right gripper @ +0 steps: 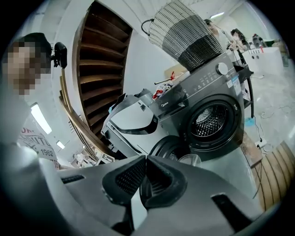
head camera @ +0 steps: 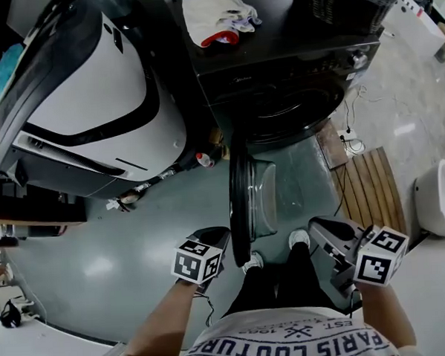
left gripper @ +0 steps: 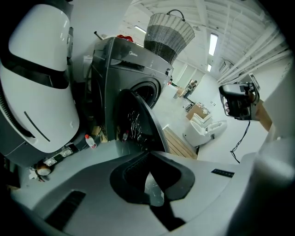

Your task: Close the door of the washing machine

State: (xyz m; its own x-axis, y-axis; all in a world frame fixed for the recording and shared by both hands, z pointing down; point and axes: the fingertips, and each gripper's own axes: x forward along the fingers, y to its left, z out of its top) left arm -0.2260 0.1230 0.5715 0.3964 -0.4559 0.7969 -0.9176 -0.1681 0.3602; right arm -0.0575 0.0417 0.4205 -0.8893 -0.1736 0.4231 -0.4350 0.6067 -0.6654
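The dark front-loading washing machine (head camera: 276,66) stands ahead of me with its round door (head camera: 241,202) swung fully open toward my feet and seen edge-on. My left gripper (head camera: 213,237) hovers just left of the door's outer edge, its jaws shut on nothing. To the right of the door, my right gripper (head camera: 323,226) is also shut and empty. In the left gripper view the door's (left gripper: 138,122) inner glass rises right beyond the closed jaw tips (left gripper: 148,154). The right gripper view looks over its gripper (right gripper: 144,159) at the open drum (right gripper: 212,120) and the door (right gripper: 171,146).
A large white and black appliance (head camera: 91,91) lies tilted at the left. A cloth (head camera: 218,14) and a wicker basket (head camera: 347,3) sit on the washer. A wooden slat board (head camera: 368,196) and a white fixture (head camera: 439,196) are at the right. My shoes (head camera: 253,263) stand beside the door.
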